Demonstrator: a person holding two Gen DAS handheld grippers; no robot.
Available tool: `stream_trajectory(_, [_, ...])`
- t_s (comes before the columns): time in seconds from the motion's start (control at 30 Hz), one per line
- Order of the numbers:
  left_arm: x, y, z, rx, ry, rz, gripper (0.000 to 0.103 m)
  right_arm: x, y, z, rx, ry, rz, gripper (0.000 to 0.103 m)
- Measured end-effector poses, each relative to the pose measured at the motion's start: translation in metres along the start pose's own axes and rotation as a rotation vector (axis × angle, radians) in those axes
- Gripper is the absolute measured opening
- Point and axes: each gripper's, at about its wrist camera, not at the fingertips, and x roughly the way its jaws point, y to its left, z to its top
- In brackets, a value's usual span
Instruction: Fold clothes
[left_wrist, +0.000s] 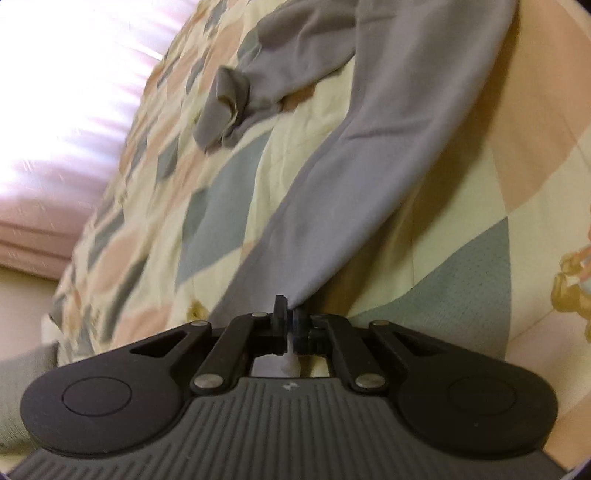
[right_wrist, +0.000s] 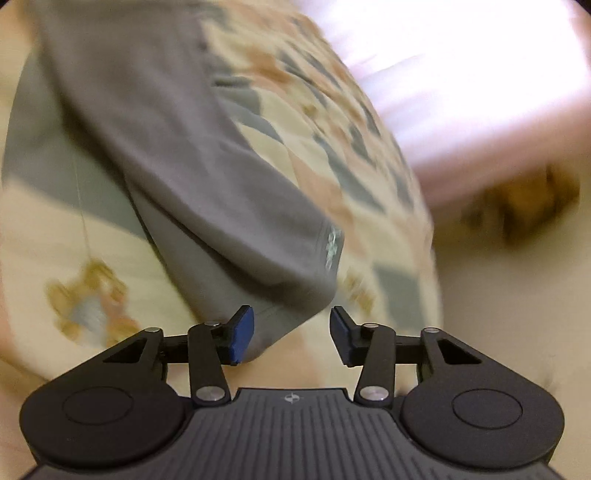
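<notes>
A grey long-sleeved garment (left_wrist: 388, 122) lies on a patchwork quilt (left_wrist: 229, 192). My left gripper (left_wrist: 290, 321) is shut on the near corner of the garment's hem, and the cloth stretches away from it up the bed. A bunched sleeve (left_wrist: 229, 99) lies at the far left of the garment. In the right wrist view the same grey garment (right_wrist: 207, 177) has a folded corner with a small pale logo (right_wrist: 330, 243). My right gripper (right_wrist: 291, 332) is open with its blue pads (right_wrist: 242, 334) on either side of that corner's lower edge.
The quilt (right_wrist: 343, 192) has cream, pink and grey-blue diamonds with teddy-bear prints (right_wrist: 88, 295). A pink bright surface (left_wrist: 55, 147) lies beyond the bed's far edge. A brown blurred object (right_wrist: 524, 203) sits off the bed at the right.
</notes>
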Motion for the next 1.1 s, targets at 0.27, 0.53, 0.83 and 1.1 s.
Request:
stream_trajectory(0.27, [0.015,-0.017,-0.008,-0.007,0.050,-0.070,0.001,0.028,0.021,-0.019,-0.447,-0.142,-0.031,0.000])
stream_trajectory(0.53, [-0.103,0.042,-0.045,-0.189,0.029,-0.028,0.001,-0.087,-0.046,-0.031,-0.263,-0.237,0.006,0.000])
stream_trajectory(0.83, [-0.173,-0.031,-0.113,-0.203,0.255,-0.163,0.007,-0.198,0.018,-0.079,-0.152,-0.053,0.435,0.001])
stream_trajectory(1.1, [-0.195,-0.097,-0.134,-0.321,0.341,-0.219,0.024,-0.159,-0.006,-0.107,0.562,0.248,0.673,0.046])
